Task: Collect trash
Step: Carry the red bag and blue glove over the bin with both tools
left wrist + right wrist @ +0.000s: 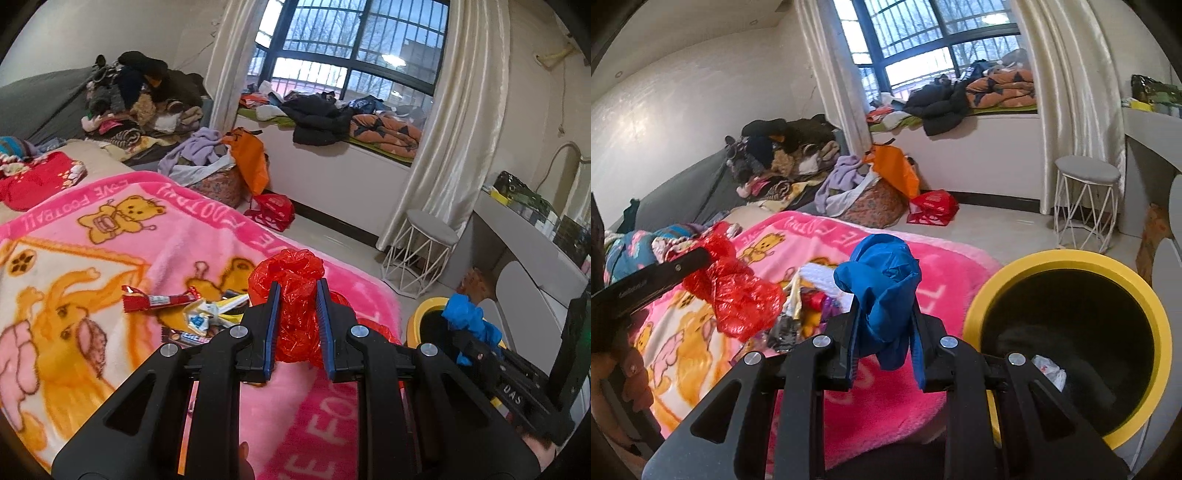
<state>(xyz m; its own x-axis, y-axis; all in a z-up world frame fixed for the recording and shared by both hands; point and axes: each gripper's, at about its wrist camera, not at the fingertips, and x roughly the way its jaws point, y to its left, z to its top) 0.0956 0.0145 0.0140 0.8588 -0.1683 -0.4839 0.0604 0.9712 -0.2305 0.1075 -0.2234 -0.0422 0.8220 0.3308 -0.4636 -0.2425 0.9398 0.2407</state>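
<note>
Bedroom, a pink cartoon blanket point(207, 236) spread over the bed, a yellow-rimmed bin point(1067, 258) set just beside the bed's corner.

Left gripper point(295, 291): jaws drawn narrow and clamped on a crumpled red plastic bag point(291, 280), which is held clear above the blanket. Right gripper point(884, 314): jaws likewise narrow, pinched on a crumpled blue plastic bag point(882, 280); the bag bulges above the pads and a tail hangs below them. In the left wrist view the blue bag is seen at the near edge of the bin's mouth.

Remaining trash is noted on the blanket: a red snack wrapper point(159, 301) and a small heap of foil wrappers point(207, 317) near the left gripper. Something white and crumpled point(1049, 369) is already seen inside the bin; it is possibly paper, though the dark interior leaves that unclear.

Step judged in hand: both bags are being carried to the bin, the blue one nearer. For a clean drop, the right gripper should be brought fully over the dark opening, past the yellow rim, before the jaws are released, since thin film tends to cling to the pads and drift. The hanging tail should be kept inside the rim. The red bag is best held back until the mouth is free, so the two grippers are not crowded together over it.
</note>
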